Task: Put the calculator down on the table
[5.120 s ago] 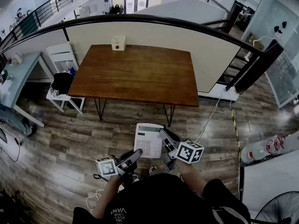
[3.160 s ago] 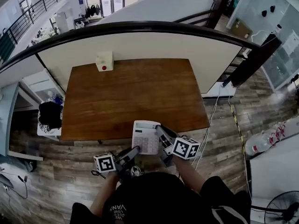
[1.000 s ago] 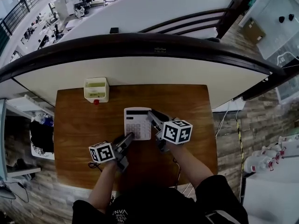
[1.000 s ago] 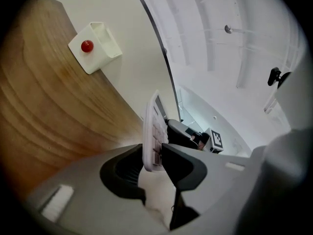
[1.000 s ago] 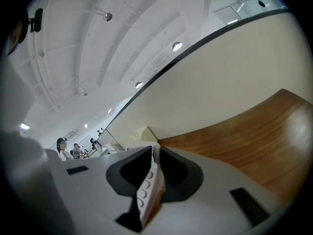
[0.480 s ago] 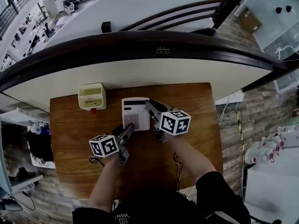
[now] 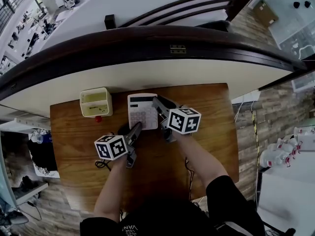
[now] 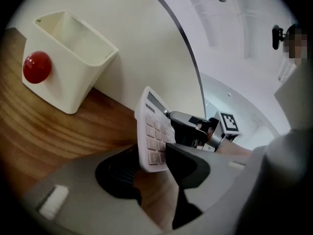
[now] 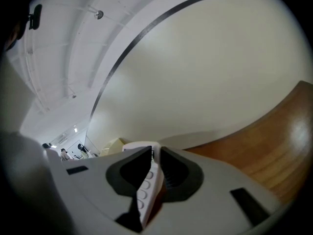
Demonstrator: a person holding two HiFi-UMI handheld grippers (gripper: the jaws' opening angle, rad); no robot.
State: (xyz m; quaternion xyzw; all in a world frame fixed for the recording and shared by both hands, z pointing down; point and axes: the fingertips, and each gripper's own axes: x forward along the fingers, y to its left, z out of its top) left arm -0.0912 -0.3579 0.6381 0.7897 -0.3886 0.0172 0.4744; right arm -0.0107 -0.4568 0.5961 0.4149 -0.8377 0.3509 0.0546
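Note:
A white calculator [image 7: 142,111] with pale keys is over the far part of the brown wooden table [image 7: 206,132], just right of a cream box. My right gripper [image 7: 158,107] is shut on the calculator's right edge; in the right gripper view that edge [image 9: 146,190] is pinched between the dark fingers [image 9: 155,153]. My left gripper [image 7: 134,130] reaches in from the near left. Its jaws are opening, and the calculator's near corner [image 8: 154,126] still lies between them [image 8: 151,153]. Whether the calculator touches the wood I cannot tell.
A cream open-topped box [image 7: 96,102] with a red knob [image 8: 36,66] stands on the table beside the calculator, close to my left gripper. A white curved wall [image 7: 162,73] under a dark handrail runs behind the table's far edge. Bare wood lies to the right and toward me.
The person walked up to the table carrying the calculator in both grippers. Over the last second it went farther across the table, beside the cream box. The left jaws have spread wider.

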